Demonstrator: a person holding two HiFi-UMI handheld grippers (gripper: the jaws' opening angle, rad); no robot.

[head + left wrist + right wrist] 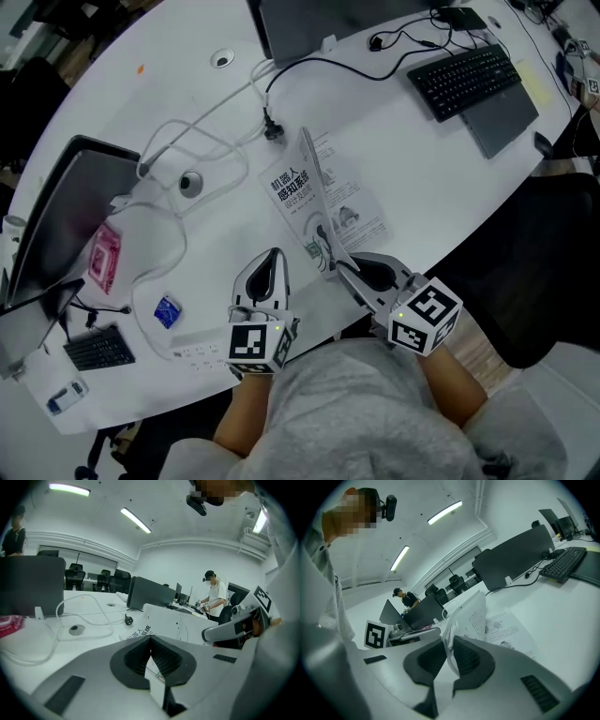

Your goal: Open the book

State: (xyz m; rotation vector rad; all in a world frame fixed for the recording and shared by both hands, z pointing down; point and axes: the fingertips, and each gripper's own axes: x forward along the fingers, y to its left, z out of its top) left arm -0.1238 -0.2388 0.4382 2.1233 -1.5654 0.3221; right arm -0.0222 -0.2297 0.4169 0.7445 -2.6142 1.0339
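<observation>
Only in gripper views: right gripper (450, 640) tight on book (476, 616), left gripper (151, 637) closed empty

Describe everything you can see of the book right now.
The book is thin, white and paper-covered, lying on the white table. It is partly open. The flat left part carries large dark Chinese title print, and the flat right page shows small text and figures. Between them a sheaf of pages stands nearly upright, curling slightly. The right hand-held gripper is shut on that sheaf's near edge.
</observation>
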